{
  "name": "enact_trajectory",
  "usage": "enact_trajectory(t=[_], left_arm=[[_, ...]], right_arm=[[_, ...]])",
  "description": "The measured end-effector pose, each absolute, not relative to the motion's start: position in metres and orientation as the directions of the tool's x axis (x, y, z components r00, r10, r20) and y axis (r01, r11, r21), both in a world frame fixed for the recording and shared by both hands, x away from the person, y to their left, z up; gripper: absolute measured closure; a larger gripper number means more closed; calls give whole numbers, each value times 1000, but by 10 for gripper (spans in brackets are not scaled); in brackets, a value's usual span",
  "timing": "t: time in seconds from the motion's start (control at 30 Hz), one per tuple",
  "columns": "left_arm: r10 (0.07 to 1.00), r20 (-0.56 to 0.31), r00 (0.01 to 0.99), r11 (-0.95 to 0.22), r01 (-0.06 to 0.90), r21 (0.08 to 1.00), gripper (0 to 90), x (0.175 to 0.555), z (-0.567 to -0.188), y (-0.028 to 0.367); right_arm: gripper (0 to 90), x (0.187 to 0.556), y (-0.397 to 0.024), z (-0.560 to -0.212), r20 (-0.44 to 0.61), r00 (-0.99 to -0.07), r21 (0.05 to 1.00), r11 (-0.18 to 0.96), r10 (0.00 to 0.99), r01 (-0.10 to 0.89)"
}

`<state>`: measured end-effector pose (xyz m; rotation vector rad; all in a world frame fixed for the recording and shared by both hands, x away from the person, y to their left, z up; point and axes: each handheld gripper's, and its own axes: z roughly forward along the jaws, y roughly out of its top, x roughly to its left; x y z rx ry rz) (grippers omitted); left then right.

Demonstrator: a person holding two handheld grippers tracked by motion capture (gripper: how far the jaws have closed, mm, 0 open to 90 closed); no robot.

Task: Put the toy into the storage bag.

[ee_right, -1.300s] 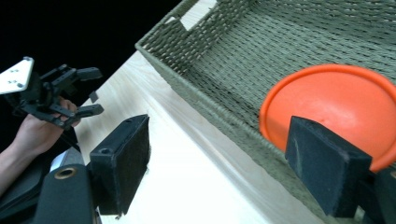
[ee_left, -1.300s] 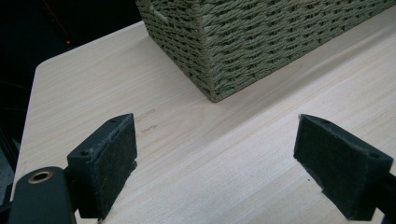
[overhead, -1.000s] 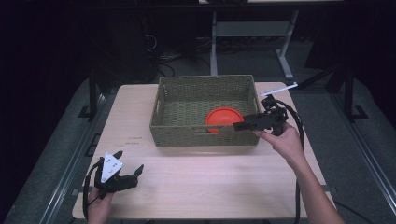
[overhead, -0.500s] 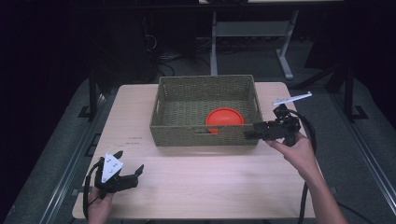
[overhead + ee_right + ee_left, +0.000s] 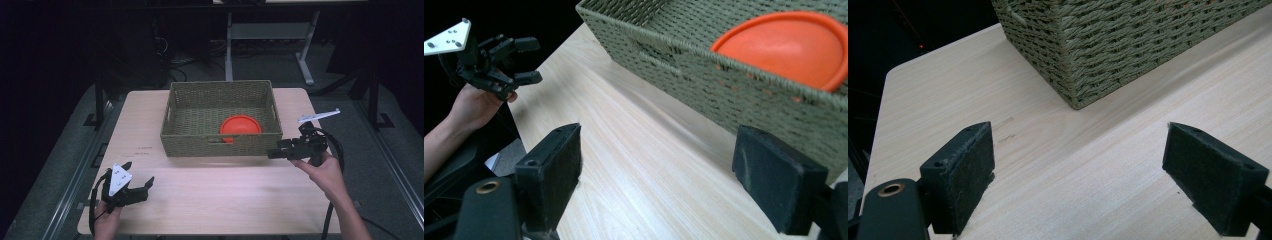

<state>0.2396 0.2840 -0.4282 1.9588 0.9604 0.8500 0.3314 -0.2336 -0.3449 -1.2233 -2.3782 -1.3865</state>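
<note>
Darkness surrounds a light wooden table, beyond which a metal stand and some cables are seen on the floor. Most of the far half of the table is taken up by a woven green basket, and an orange disc is seen lying inside it, against the near wall and toward the right. The basket's near wall stands between the disc and both grippers. The right gripper is held above the right edge of the table, just beside the basket's near right corner, pointing left along the near wall; its jaws are spread wide with nothing between them, as is seen in the right gripper view, where the basket and disc lie close ahead. The left gripper is held at the near left corner of the table, well apart from the basket, its jaws likewise spread wide and empty. Compared with a second ago, the right gripper has been drawn back from over the basket's rim toward the near right, while the left gripper has been kept where it was.
</note>
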Motion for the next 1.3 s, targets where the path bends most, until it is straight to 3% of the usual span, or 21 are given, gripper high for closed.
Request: enact_trajectory(t=[1.3], left_arm=[[850, 210, 484, -395, 321, 861, 128, 239, -429, 283]], right_arm=[[194, 309, -256, -399, 512, -616, 620, 239, 599, 748]])
